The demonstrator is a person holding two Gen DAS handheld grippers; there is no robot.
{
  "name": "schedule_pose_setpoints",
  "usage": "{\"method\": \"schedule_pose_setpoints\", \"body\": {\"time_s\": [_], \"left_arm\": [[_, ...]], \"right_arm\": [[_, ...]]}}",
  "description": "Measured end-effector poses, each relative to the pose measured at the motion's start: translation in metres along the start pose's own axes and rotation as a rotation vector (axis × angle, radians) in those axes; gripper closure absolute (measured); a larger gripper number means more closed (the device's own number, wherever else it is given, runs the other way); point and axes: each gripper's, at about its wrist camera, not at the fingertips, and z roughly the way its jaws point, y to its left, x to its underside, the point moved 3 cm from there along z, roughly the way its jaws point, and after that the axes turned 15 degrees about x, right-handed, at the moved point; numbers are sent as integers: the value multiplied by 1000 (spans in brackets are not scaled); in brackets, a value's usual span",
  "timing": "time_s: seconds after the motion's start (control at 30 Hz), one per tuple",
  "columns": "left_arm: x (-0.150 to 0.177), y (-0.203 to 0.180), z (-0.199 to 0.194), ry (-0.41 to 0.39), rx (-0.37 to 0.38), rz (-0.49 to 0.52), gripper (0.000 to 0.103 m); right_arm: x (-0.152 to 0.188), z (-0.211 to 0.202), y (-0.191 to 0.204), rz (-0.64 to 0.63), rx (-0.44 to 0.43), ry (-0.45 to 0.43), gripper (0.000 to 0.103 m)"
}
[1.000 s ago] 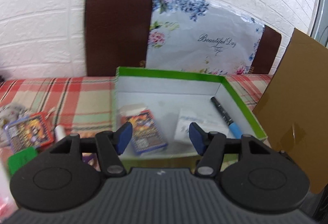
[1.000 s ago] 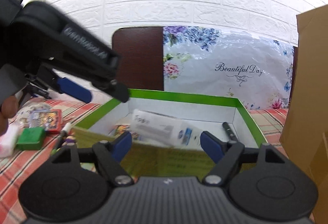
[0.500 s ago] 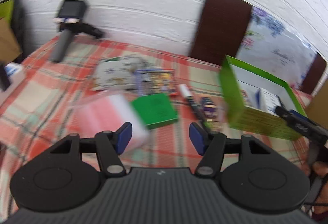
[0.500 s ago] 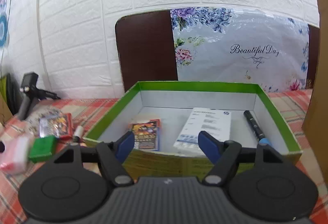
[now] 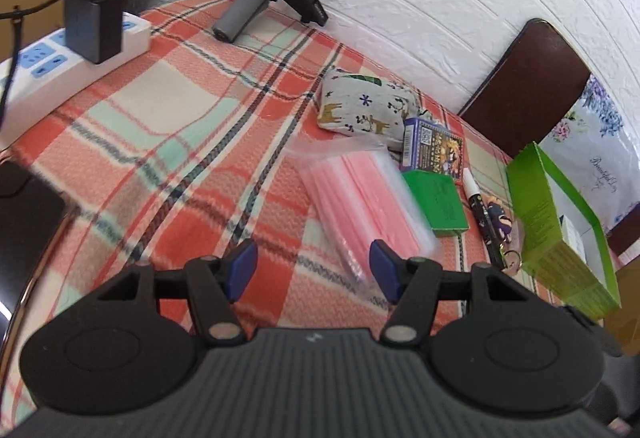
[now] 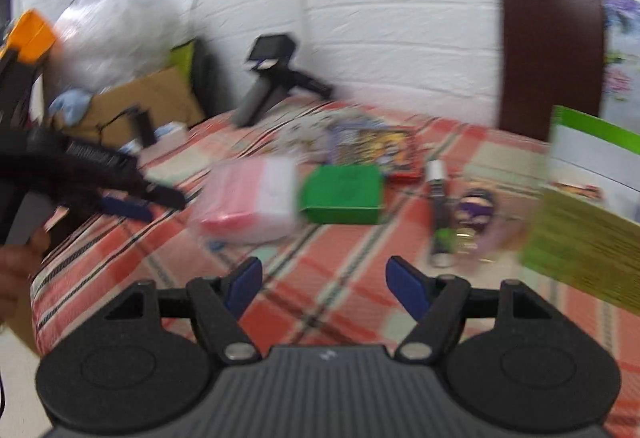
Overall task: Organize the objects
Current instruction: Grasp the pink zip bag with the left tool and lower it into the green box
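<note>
Left wrist view: both grippers' fingers spread, glossy pink packet (image 5: 362, 193) on woven plaid tablecloth (image 5: 168, 141).

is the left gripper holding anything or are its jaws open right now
Open and empty. The left gripper has its jaws spread wide with only the checked cloth between them; the pink packet lies on the table just ahead, not gripped.
</note>
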Motion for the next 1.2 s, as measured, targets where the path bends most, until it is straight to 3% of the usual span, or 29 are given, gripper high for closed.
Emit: {"method": "schedule_pose_setpoints", "body": {"time_s": [0.17, 0.3, 0.33, 0.37, 0.43, 0.57, 0.83, 1.03, 1.2], "left_arm": [[-20, 14, 32, 56, 153, -95, 38], [-27, 13, 58, 73, 204, -115, 40], [-28, 12, 61, 69, 200, -102, 44], [-27, 10, 63, 69, 188, -85, 53], [-25, 10, 61, 69, 201, -80, 58], [-17, 16, 44, 65, 221, -103, 63], [29, -10, 10, 79, 215, -43, 63], [30, -64, 21, 115, 254, 72, 63], [26, -131, 50, 149, 326, 211, 63]], "right_arm": [[-17, 43, 30, -61, -52, 61, 29], [-30, 77, 42, -71, -96, 108, 19], [-32, 82, 47, -82, -100, 101, 15], [-33, 85, 54, -105, -98, 86, 17], [-31, 86, 67, -154, -95, 59, 23], [-26, 75, 73, -159, -82, 37, 37], [10, 20, 68, -177, -100, 5, 40], [12, -9, 29, -94, -43, -46, 41], [8, -34, -25, -2, 73, -114, 41]]}}
